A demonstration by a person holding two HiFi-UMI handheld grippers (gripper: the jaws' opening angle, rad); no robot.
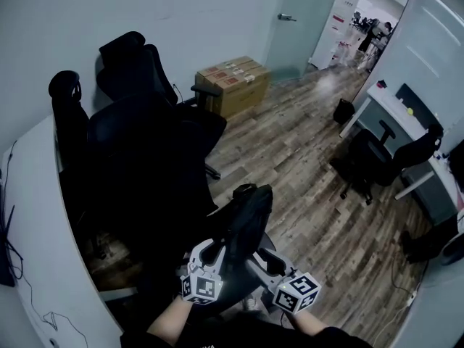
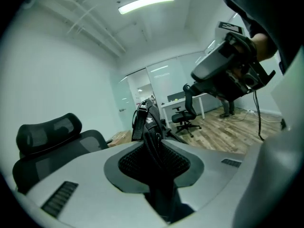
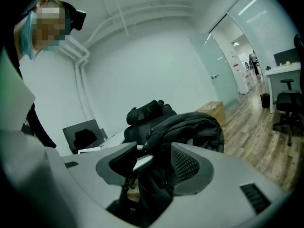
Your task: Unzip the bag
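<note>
A black bag [image 1: 249,212] hangs in the air in front of me, held between both grippers over the wooden floor. In the head view my left gripper [image 1: 217,246] meets its lower left side and my right gripper [image 1: 262,256] its lower right side. In the left gripper view the left gripper [image 2: 154,160] is shut on a fold of the bag [image 2: 151,122], whose strap rises beyond the pads. In the right gripper view the right gripper [image 3: 154,167] has the bag [image 3: 190,127] filling its gap. A silver zipper pull [image 3: 141,162] lies against its left pad.
Two black office chairs [image 1: 138,143] stand close on the left beside a white desk [image 1: 36,216]. Cardboard boxes [image 1: 233,82] sit by the far wall. Another desk with a chair [image 1: 384,158] stands at the right. A doorway opens at the back.
</note>
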